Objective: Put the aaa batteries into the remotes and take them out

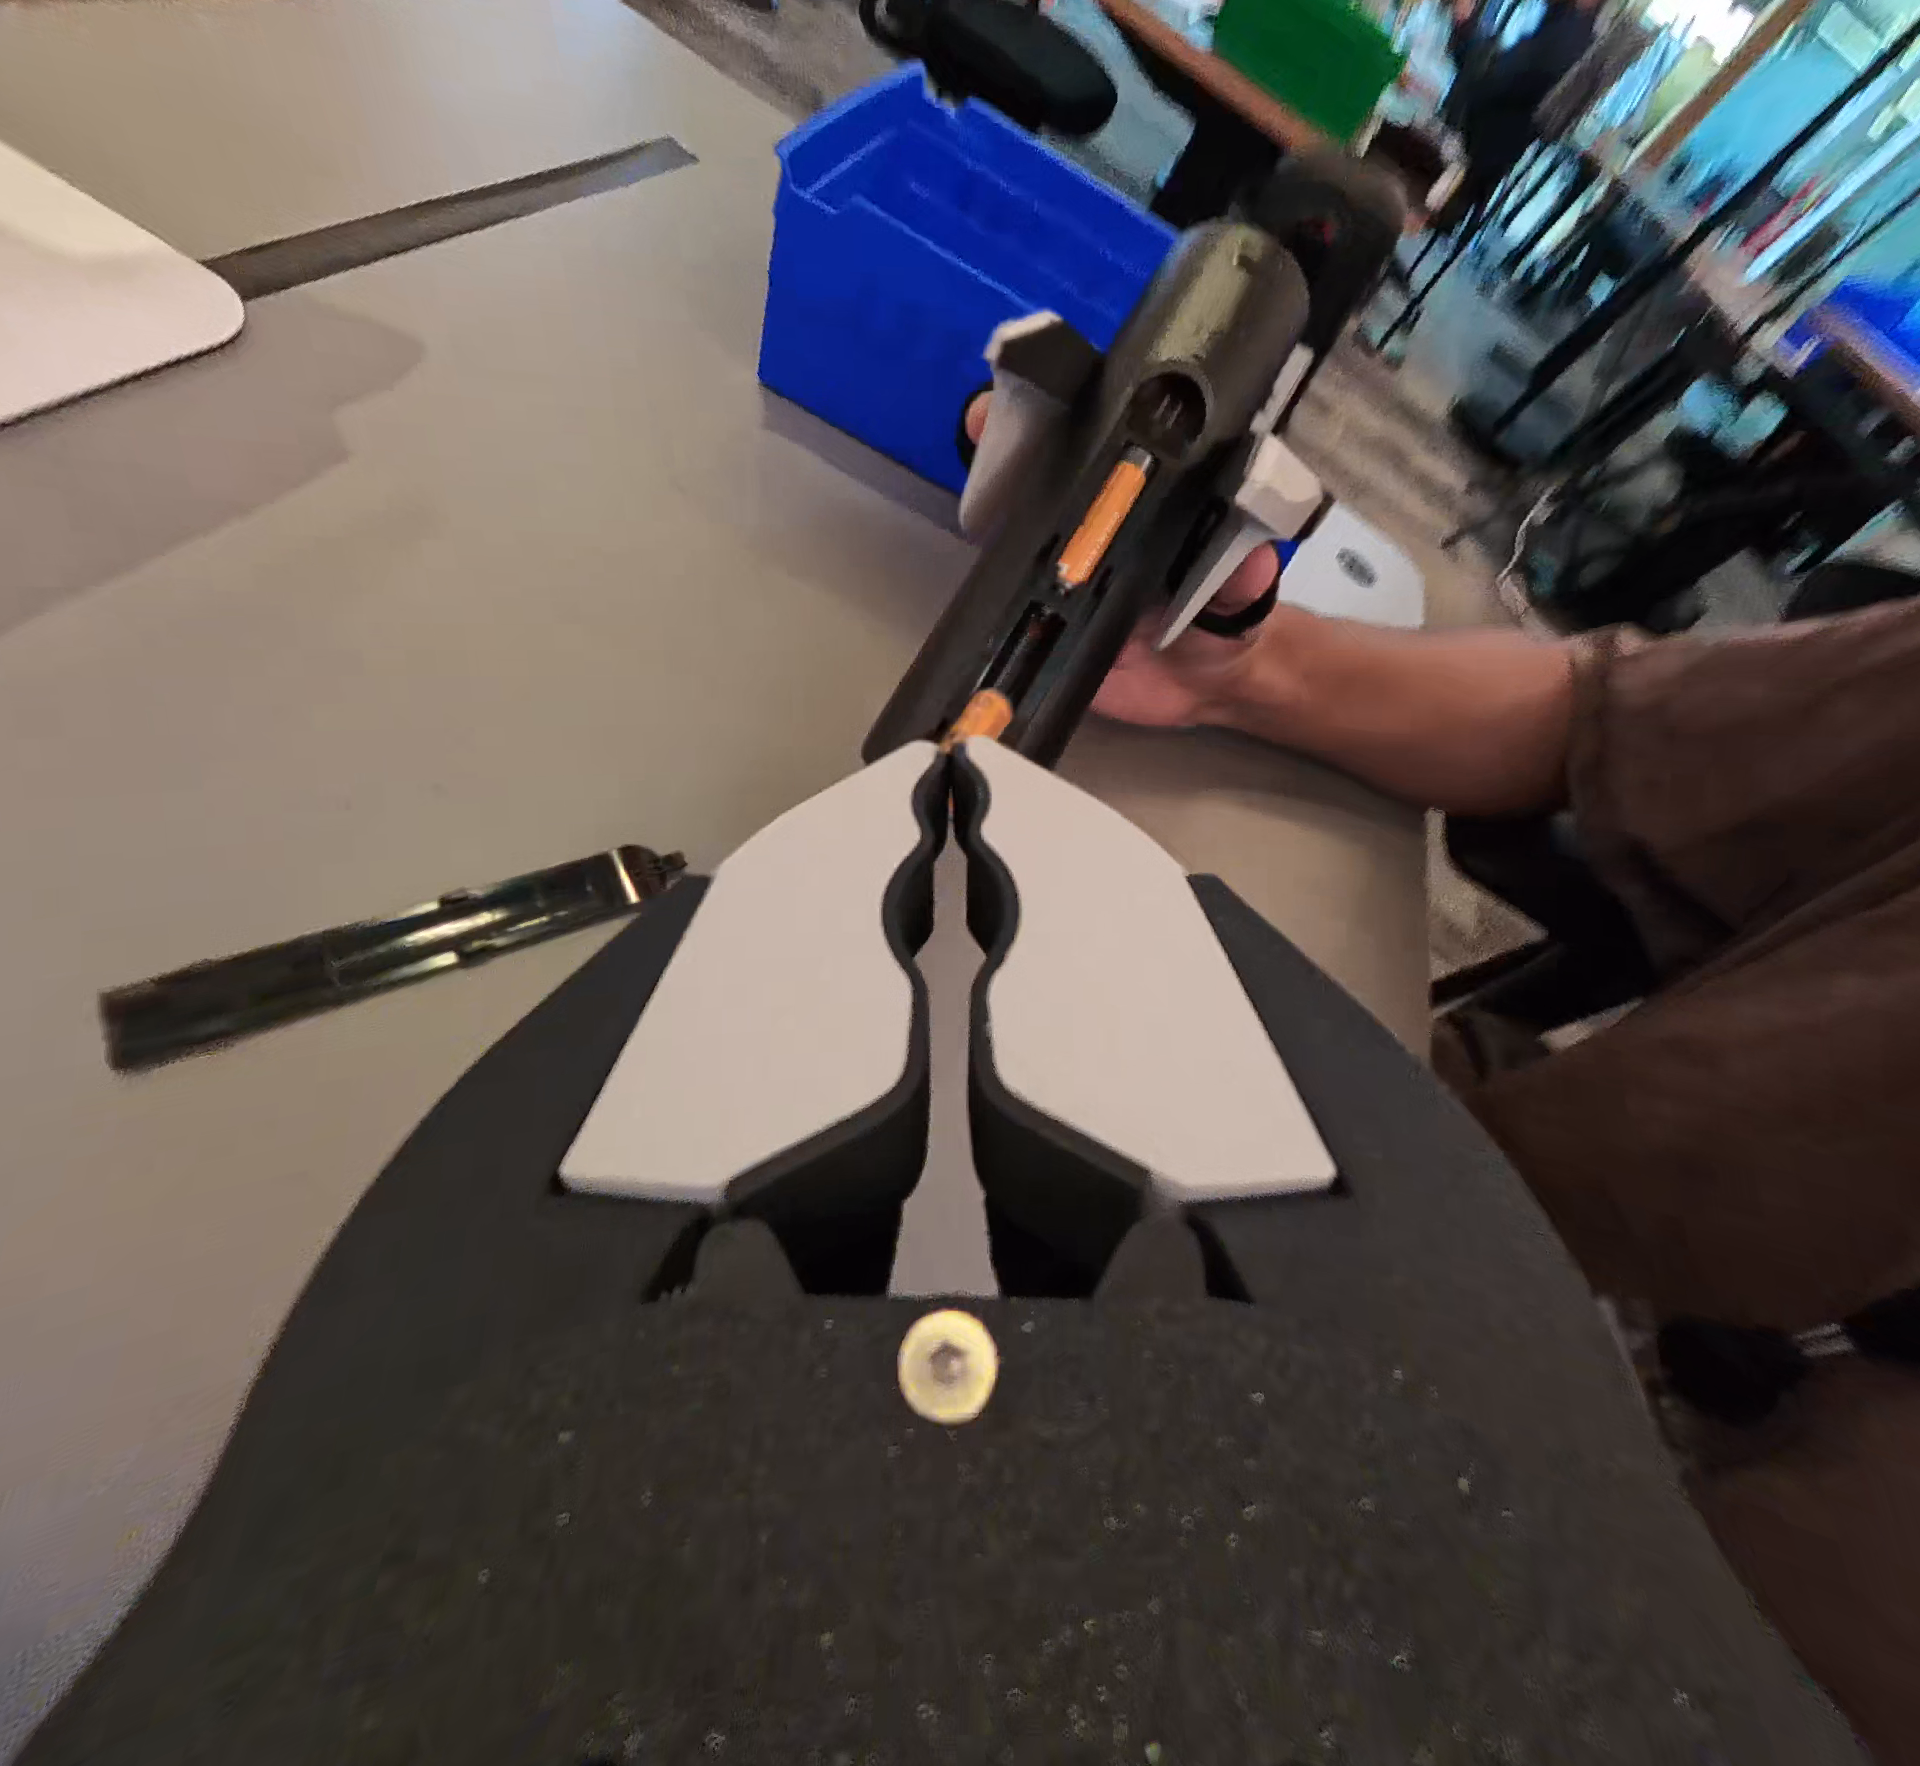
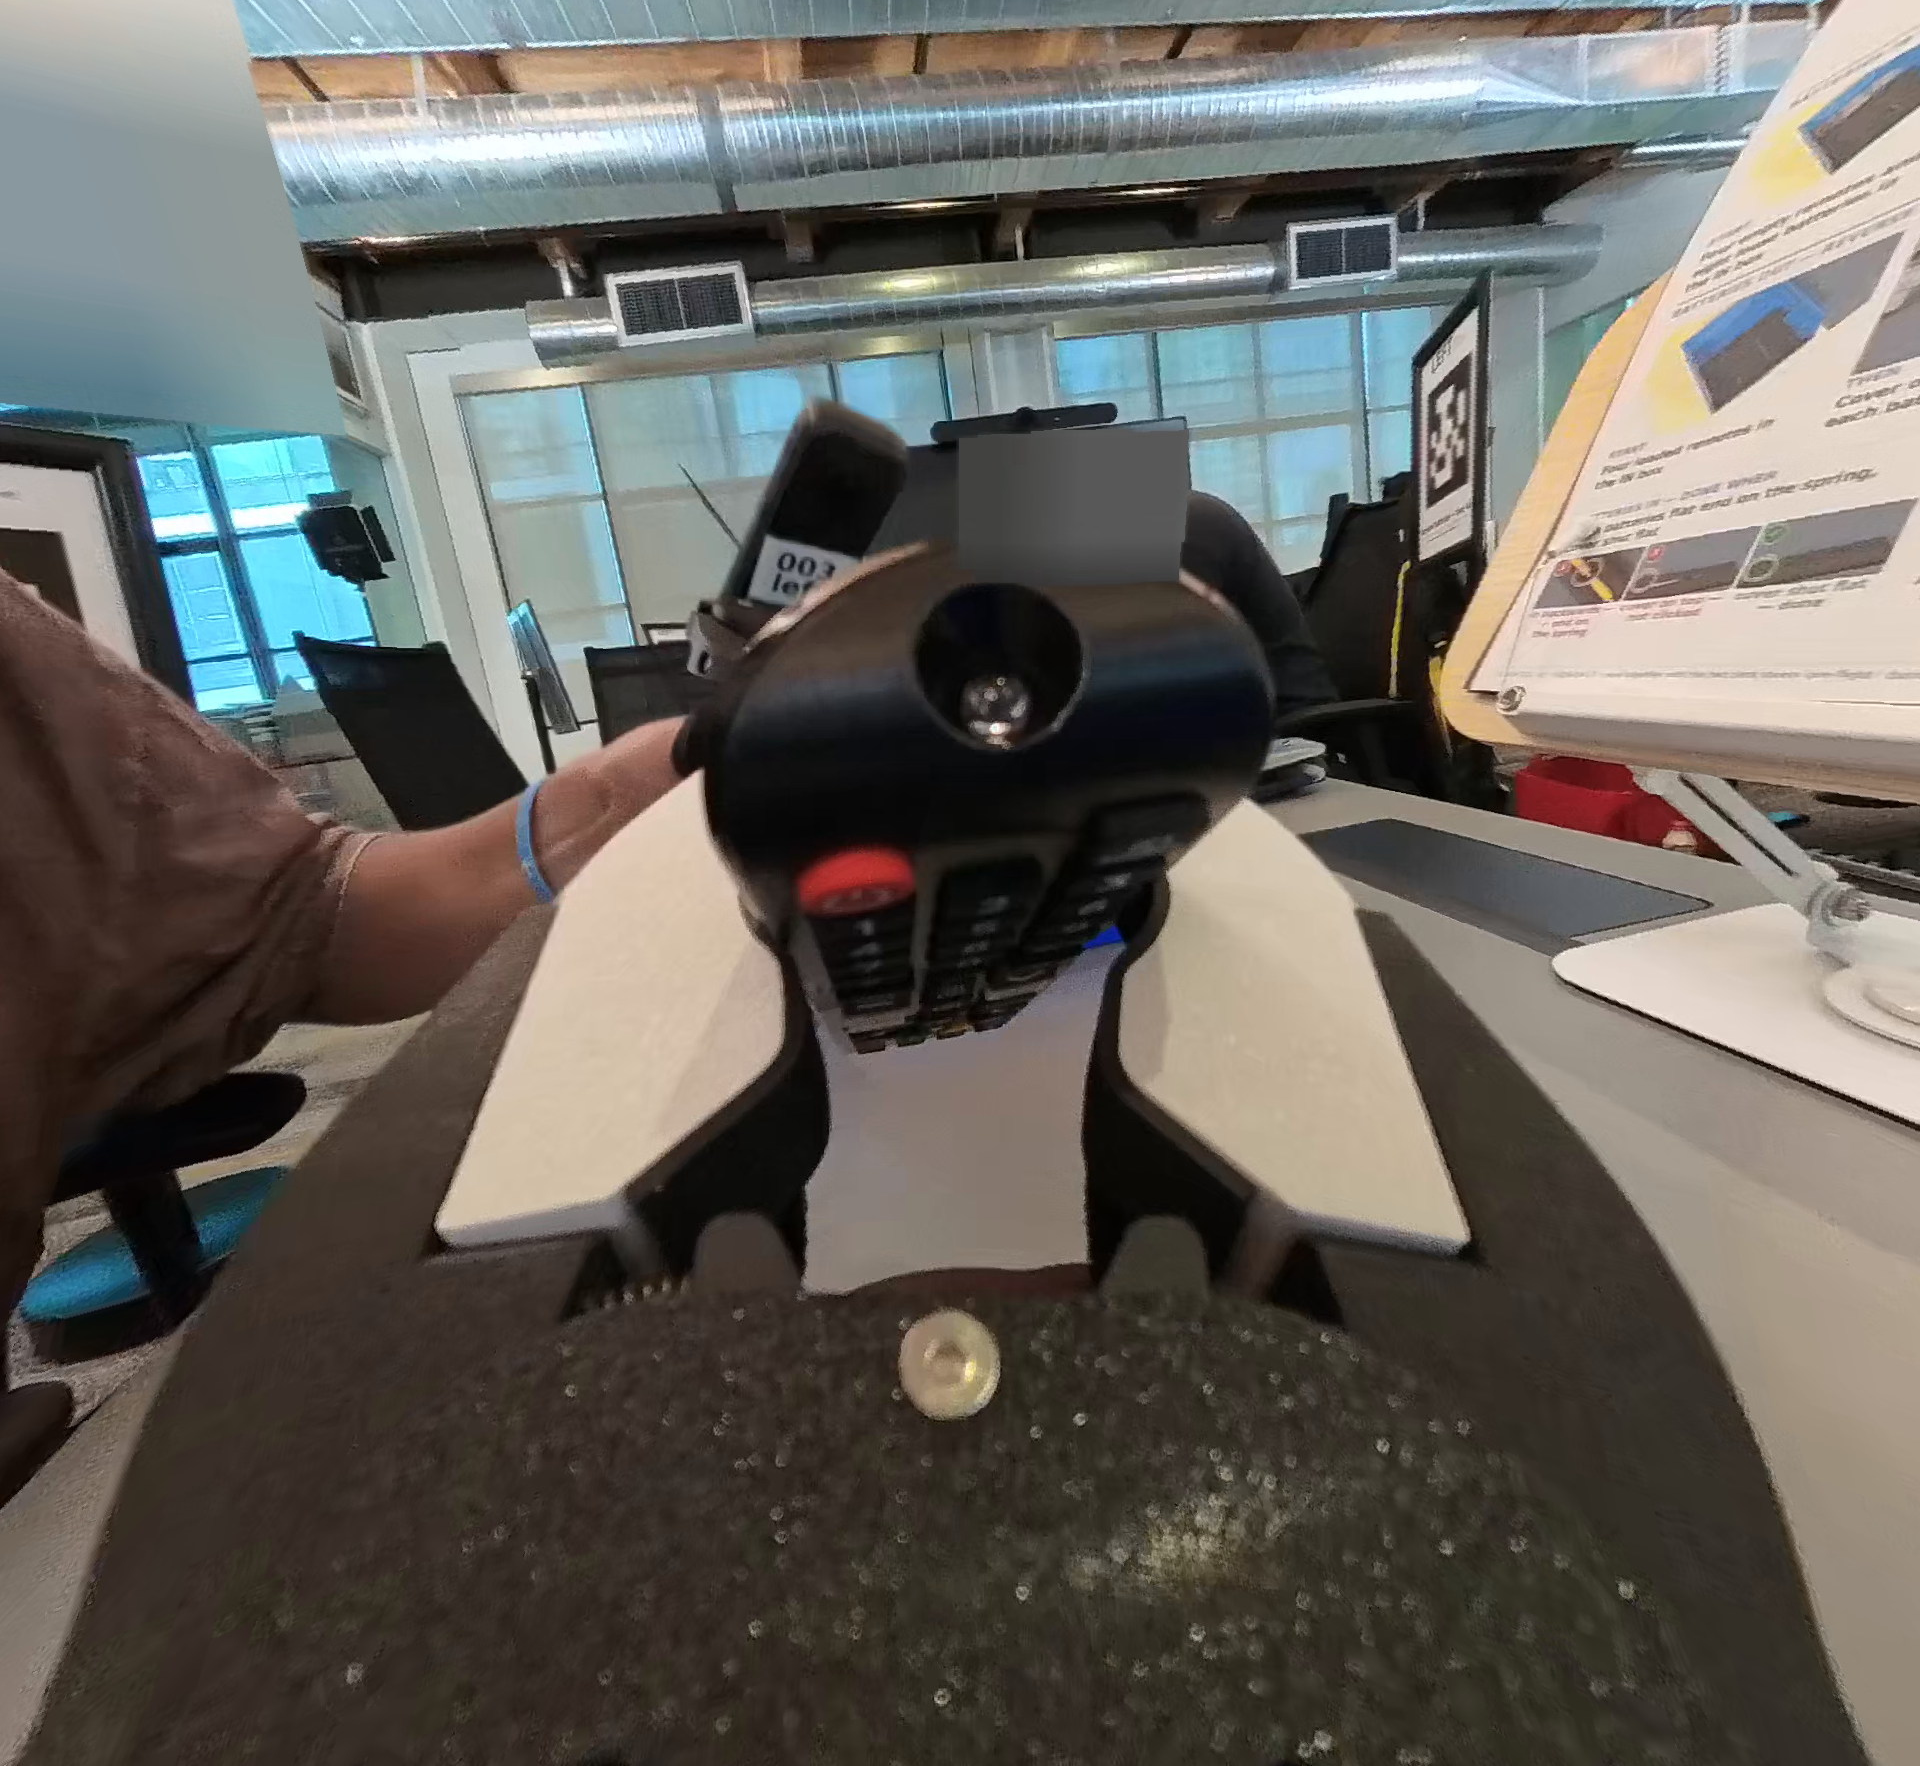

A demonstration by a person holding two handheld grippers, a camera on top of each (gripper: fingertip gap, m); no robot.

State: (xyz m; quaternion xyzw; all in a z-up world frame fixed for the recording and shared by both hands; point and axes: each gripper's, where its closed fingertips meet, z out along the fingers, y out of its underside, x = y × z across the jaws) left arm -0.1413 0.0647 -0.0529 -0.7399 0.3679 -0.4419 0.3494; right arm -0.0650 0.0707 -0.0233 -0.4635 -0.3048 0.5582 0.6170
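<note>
Remote: long black plastic remote control (image 1: 1101,511), held tilted above the grey table (image 1: 520,573), back side up toward the left wrist view, battery bay open.
Remote front: rows of dark keys and one red round button (image 2: 854,880), facing down in the right wrist view.
Batteries: one orange-and-black AAA battery (image 1: 1103,521) seated in the upper bay; a second orange AAA battery (image 1: 977,717) at the lower end of the bay.
Left gripper (image 1: 948,766): white fingers nearly closed, tips pinching the end of the second battery.
Right gripper (image 2: 961,937): fingers clamped on the remote's sides.
Cover: thin glossy black battery cover (image 1: 384,953), flat on the table, well apart.
Bin: blue plastic bin (image 1: 935,282) behind the remote.
</note>
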